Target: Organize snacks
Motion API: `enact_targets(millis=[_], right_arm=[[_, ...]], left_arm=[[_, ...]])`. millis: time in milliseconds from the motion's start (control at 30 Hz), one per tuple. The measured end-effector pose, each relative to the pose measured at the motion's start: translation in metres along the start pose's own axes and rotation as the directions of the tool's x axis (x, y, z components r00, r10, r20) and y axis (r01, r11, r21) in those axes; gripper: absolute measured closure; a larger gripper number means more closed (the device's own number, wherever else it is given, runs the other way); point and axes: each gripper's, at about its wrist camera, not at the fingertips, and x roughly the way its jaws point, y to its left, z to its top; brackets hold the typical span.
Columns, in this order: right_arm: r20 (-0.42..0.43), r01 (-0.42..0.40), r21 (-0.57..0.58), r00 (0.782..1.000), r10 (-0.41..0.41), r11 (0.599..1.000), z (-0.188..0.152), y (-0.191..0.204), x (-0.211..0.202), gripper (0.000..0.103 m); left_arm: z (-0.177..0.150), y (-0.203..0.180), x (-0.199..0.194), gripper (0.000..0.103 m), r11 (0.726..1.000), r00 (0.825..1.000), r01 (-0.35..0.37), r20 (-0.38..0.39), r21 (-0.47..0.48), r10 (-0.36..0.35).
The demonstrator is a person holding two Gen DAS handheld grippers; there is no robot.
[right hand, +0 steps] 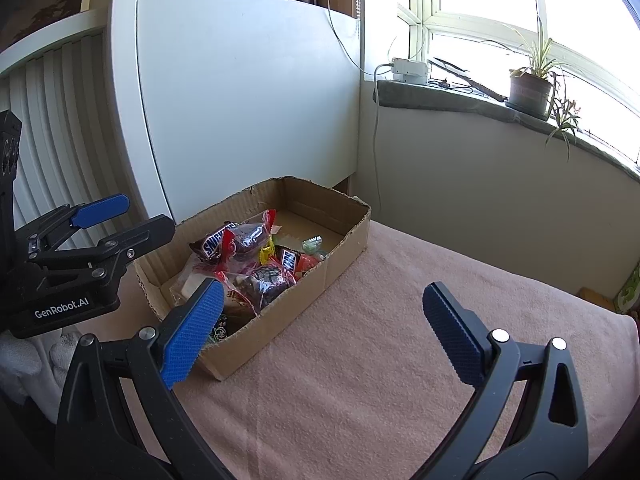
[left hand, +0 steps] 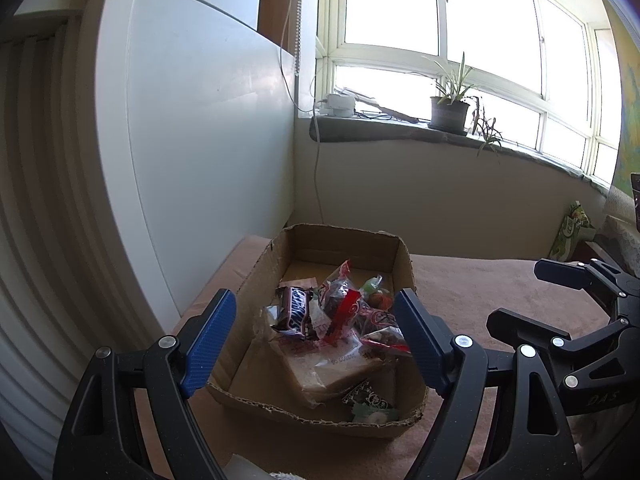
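An open cardboard box [left hand: 404, 264] stands on a pink cloth and holds several snacks: a Snickers bar [left hand: 294, 312], red-edged clear packets [left hand: 340, 300] and a wrapped sandwich [left hand: 340, 368]. My left gripper [left hand: 316, 336] is open and empty, held just above the box's near end. In the right wrist view the box [right hand: 280, 320] lies left of centre with the Snickers bar [right hand: 212, 242] and a Mars bar [right hand: 289, 261] inside. My right gripper [right hand: 320, 332] is open and empty above the cloth, right of the box. The left gripper [right hand: 108, 220] shows at the left there.
A white cabinet [left hand: 200, 140] stands behind the box on the left. A windowsill with a potted plant [left hand: 450, 110] and a white adapter [left hand: 338, 105] runs along the back wall. A green packet [left hand: 572, 232] lies at the far right. The pink cloth [right hand: 380, 340] stretches right of the box.
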Motion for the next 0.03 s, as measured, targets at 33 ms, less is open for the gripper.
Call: enact_targets(millis=[33], right_arm=[[0.0,0.001,0.001,1.0,-0.001,1.0,-0.0004,-0.0001,0.0002,0.001]], left_arm=[[-0.0001,-0.0007,0.0,0.021,1.0,1.0,0.002,0.0,0.003,-0.002]])
